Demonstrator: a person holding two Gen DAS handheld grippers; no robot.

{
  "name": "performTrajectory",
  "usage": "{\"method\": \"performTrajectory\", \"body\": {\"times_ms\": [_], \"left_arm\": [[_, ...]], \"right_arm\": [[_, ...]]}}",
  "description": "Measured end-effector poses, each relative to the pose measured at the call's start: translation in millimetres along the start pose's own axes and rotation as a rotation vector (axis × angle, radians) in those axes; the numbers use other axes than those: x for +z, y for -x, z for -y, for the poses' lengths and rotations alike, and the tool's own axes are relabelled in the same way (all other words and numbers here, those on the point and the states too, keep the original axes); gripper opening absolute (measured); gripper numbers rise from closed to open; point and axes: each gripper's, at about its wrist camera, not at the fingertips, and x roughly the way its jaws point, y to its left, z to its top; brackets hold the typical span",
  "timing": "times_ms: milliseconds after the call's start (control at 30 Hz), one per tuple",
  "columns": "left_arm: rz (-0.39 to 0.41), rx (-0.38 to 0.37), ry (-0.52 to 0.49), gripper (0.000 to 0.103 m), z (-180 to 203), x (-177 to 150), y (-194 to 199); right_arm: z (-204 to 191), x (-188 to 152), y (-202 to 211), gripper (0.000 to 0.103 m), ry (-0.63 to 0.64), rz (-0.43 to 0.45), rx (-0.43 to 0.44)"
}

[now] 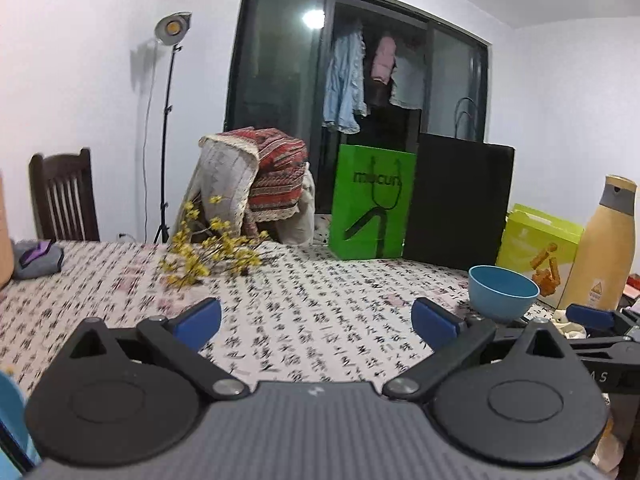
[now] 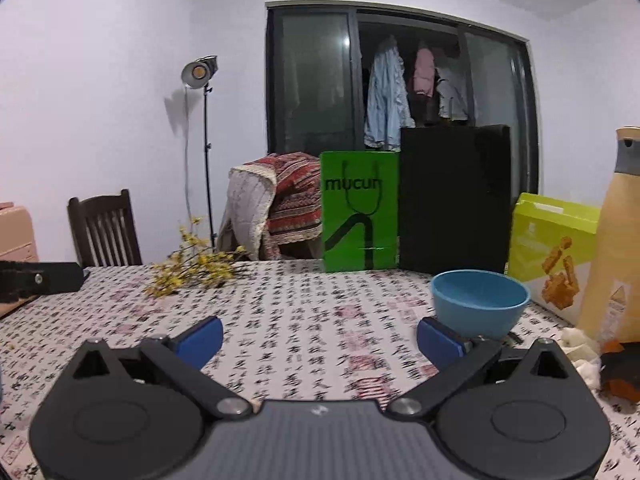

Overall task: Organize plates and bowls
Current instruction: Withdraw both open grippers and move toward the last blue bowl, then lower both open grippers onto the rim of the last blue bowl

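My left gripper hangs over the tablecloth with its jaws spread wide and nothing between them. Far left on the table I see a grey pouch, then yellow flowers lying on the cloth, which is printed all over with black calligraphy I cannot read. At the far edge stands a green bag reading "mucun", with a black bag just right of it. My right gripper is also wide open and empty. The blue bowl sits upright just beyond its right finger. Further right stand a lime box and a tan bottle; its label is too blurred.
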Motion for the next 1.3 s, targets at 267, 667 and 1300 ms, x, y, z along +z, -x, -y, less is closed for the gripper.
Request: {"method": "performTrajectory", "body": {"times_ms": [267,667,1300], "left_arm": [[-0.028,-0.075,-0.043,0.103,41.2,16.2,-29.1],[-0.077,-0.134,-0.064,0.103,87.6,38.6,-80.0],[-0.221,-0.124,-0.017,0.103,128.6,67.6,-173.1]], "right_arm": [[36.7,8.6,-3.3,0.103,-0.041,0.014,-0.058],[86.4,21.5,-18.4,0.103,-0.074,0.020,-0.166],[133.0,45.7,-65.9,0.103,-0.085,0.003,-0.280]]}}
